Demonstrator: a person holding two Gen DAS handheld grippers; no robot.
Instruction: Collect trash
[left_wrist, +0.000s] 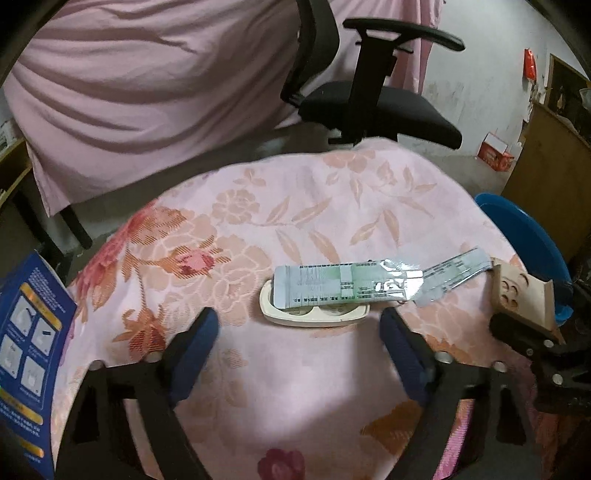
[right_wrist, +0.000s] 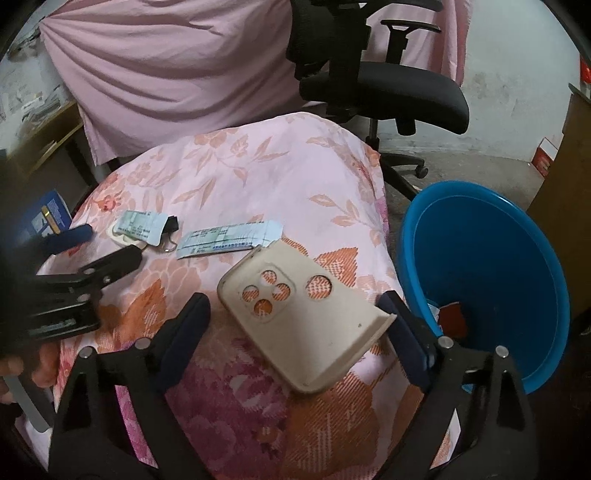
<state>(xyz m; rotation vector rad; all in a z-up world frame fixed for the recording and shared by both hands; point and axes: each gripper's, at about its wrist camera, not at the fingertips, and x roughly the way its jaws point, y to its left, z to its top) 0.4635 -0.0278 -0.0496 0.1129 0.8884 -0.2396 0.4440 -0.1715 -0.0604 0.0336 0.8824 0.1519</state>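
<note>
While I hold both claws over the table, this is what I see.
Left claw (left_wrist: 299, 339): my jaws stand wide with nothing between them, tilted down at the cloth; no pad touches anything.
Just ahead of it: a silver and green foil sachet (left_wrist: 347, 286) lies flat across a small cream plastic tray (left_wrist: 314, 315), covering its far half.
Further right: a second, torn silver foil wrapper strip (left_wrist: 454, 271) lies just beside the first.
Right claw (right_wrist: 295, 317): my jaws gape wide on either side of a beige phone case (right_wrist: 306, 321) lying camera holes up, its lower corner near my right finger; I cannot tell whether it touches.
Bin: a round blue plastic basin (right_wrist: 480, 229) stands off the right edge of the table, with scraps at its bottom.
Table: a pink floral cloth (right_wrist: 258, 177) covers it.
Left edge: a blue printed box (left_wrist: 29, 332).
Beyond: a black office chair (right_wrist: 384, 88).
</note>
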